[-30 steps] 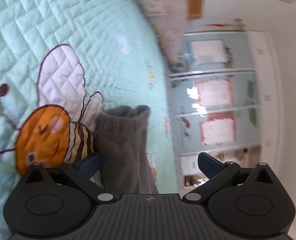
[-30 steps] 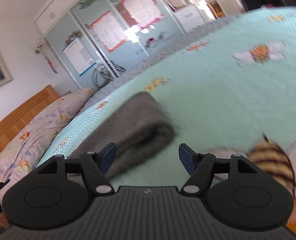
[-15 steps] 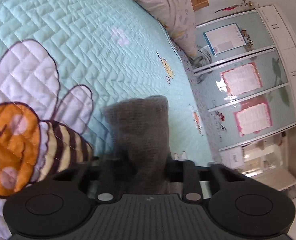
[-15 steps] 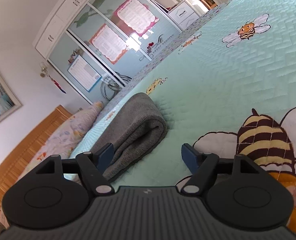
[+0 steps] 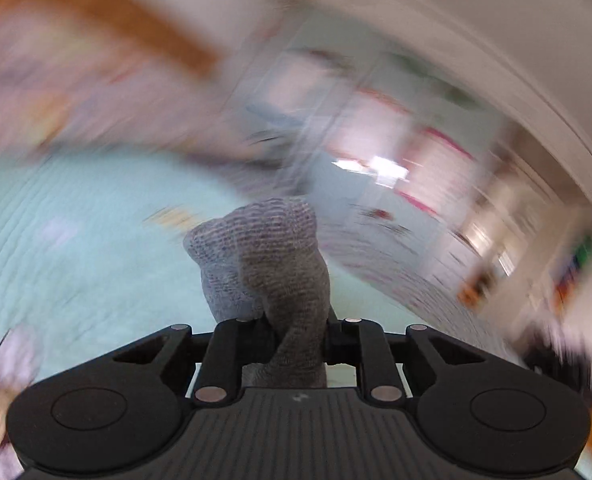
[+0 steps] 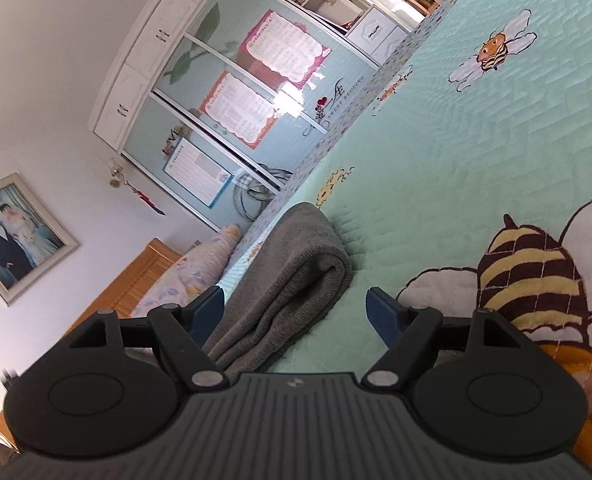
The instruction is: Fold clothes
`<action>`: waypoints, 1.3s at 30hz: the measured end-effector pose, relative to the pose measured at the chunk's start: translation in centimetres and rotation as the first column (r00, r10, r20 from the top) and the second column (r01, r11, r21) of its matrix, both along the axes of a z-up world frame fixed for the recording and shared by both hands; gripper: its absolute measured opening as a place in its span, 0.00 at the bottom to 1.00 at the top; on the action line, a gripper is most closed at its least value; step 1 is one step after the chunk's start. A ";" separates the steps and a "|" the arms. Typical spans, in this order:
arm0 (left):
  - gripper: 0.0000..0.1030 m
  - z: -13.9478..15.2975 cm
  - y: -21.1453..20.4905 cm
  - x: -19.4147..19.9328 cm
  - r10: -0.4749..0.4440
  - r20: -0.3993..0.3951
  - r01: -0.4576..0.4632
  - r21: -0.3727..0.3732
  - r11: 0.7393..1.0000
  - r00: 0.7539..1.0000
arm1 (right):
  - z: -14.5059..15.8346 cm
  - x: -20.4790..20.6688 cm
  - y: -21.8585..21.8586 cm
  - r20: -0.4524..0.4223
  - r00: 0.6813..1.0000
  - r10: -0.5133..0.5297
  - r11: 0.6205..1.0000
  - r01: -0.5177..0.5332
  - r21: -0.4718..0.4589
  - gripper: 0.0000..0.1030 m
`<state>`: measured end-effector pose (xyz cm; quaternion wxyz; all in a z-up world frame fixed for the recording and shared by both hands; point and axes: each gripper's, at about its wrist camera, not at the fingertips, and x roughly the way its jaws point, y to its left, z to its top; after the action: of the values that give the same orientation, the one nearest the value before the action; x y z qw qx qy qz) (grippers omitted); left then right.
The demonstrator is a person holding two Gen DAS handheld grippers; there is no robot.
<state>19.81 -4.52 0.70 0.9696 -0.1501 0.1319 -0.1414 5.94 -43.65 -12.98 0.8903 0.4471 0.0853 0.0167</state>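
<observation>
The left wrist view is smeared by motion, so the room behind the grey knitted garment (image 5: pixel 274 276) is hard to make out; only the pale green quilt (image 5: pixel 76 248) under it and a streak of wooden headboard (image 5: pixel 108 8) above it can be read. The left gripper (image 5: pixel 296 336) is clenched on the garment's near end, whose pinched part is hidden between the jaws, and the cloth rises away from them, its long axis running forward along the fingers. In the right wrist view the same garment (image 6: pixel 292 276) lies folded on the quilt (image 6: pixel 476 168), its near end cut off behind the right gripper (image 6: pixel 296 308), its rounded fold pointing toward the wardrobe (image 6: pixel 232 92). That gripper's jaws stand wide apart, grasping nothing; the garment lies just beside the left finger (image 6: pixel 206 312).
</observation>
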 end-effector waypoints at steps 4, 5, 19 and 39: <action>0.21 1.1 -12.6 -1.8 -0.314 -0.023 0.294 0.417 0.860 0.949 | 0.0 -0.1 -0.4 0.021 1.000 0.013 1.000 -0.014 0.019 0.79; 0.21 0.0 -15.5 -2.3 -0.372 -0.064 0.355 0.479 0.803 0.926 | 0.0 -0.1 -0.5 0.025 1.000 0.016 1.000 -0.017 0.024 0.80; 0.44 -7.2 -26.7 -6.8 -0.366 -0.065 0.251 0.836 0.488 0.928 | -0.1 -0.4 -1.2 0.071 0.996 0.050 0.996 -0.055 0.064 0.84; 0.30 -7.9 -33.3 -3.5 -0.505 -0.075 0.369 0.775 0.513 0.860 | -2.0 -1.6 -3.5 0.200 0.980 0.009 0.956 -0.067 0.285 0.83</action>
<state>16.35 -37.85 -7.17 0.8783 0.3258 0.1343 -0.3231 4.38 -47.15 -15.00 0.8185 0.5674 0.0025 0.0903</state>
